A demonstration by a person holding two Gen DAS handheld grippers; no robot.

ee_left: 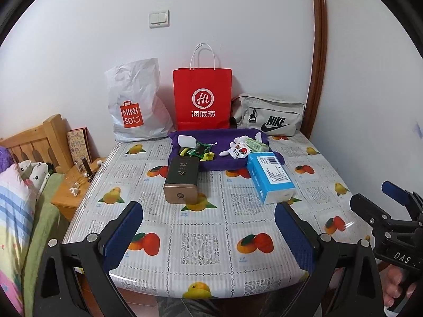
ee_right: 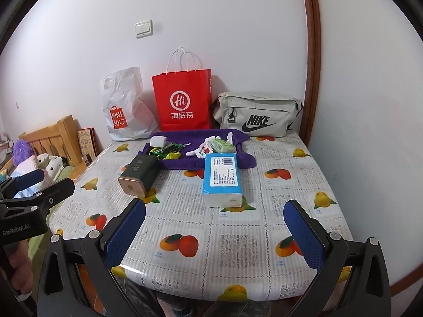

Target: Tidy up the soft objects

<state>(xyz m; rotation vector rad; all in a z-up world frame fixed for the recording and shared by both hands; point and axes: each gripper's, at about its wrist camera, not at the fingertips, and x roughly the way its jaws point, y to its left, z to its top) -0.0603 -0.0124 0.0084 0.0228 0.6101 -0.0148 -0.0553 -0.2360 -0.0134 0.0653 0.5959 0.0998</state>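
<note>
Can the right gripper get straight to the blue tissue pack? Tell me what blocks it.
Probably yes. The right gripper is open, and only bare tablecloth lies between it and the tissue pack; the dark tin sits off to the left.

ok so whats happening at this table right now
A person holds a pair of tongs in each hand over the near edge of the table. Both the left tongs and the right tongs are open and empty. Nothing is being handled yet. Ahead lie a dark tin and a blue tissue pack, with small items on a purple cloth. A white plastic bag, a red paper bag and a grey pouch stand along the wall.
</note>
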